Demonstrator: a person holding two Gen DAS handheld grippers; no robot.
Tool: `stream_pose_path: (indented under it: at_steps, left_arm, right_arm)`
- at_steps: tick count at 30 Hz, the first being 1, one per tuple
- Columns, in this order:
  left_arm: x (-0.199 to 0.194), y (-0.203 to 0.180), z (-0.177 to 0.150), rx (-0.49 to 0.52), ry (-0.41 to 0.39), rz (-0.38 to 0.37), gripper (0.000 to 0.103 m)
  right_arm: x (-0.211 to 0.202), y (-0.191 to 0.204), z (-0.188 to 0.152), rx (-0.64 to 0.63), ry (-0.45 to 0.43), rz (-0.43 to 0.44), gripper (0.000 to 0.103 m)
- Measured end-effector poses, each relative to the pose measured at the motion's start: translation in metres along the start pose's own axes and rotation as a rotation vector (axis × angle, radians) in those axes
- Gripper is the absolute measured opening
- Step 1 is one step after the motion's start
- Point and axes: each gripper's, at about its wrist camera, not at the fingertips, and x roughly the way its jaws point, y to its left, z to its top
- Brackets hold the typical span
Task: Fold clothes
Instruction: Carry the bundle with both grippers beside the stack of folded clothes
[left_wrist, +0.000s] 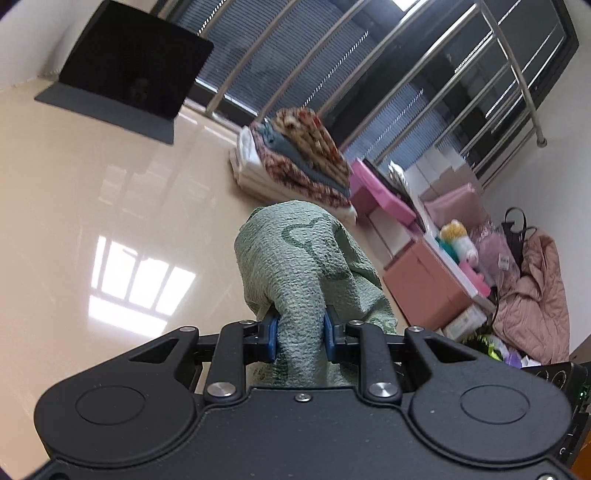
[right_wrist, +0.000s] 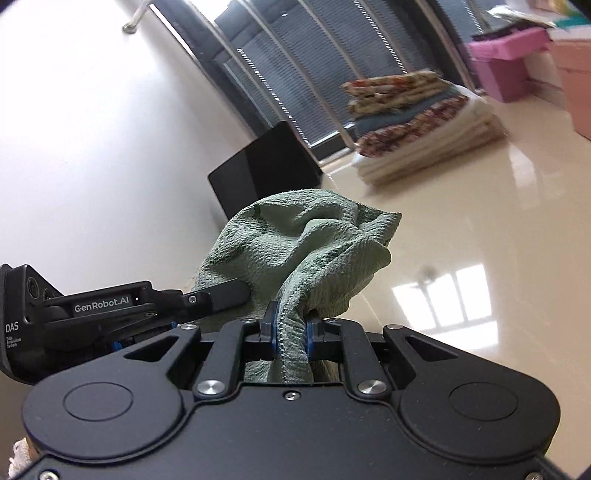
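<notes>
Nearest the left wrist camera, left claw pinches a bunched fold of green cloth between its blue pads; fabric humps up ahead of the fingers. Right claw likewise clamped on a hemmed edge of the same green cloth, with the left claw's body just beside it, touching the fabric. Beyond, glossy beige worktop. Farther: stack of folded clothes, dark tablet propped upright, pink boxes, then window rails.
</notes>
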Motion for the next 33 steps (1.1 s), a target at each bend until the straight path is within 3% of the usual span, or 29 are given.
stream_pose_path:
  at_steps: [10,20,28,33]
  left_arm:
    - [-0.005,0.013,0.057,0.027,-0.073,0.019,0.023]
    - [0.038,0.039,0.129,0.037,-0.121,0.047,0.023]
    - [0.107,0.071,0.188,0.037,-0.124,0.055,0.023]
    - [0.158,0.103,0.214,0.003,-0.121,0.033,0.023]
  right_arm:
    - [0.047,0.032,0.043,-0.069,-0.011,0.048,0.014]
    - [0.124,0.039,0.101,-0.102,-0.037,0.086,0.013]
    - [0.210,0.012,0.146,-0.103,-0.034,0.067,0.014]
    - [0.266,-0.006,0.166,-0.134,-0.053,0.007,0.014]
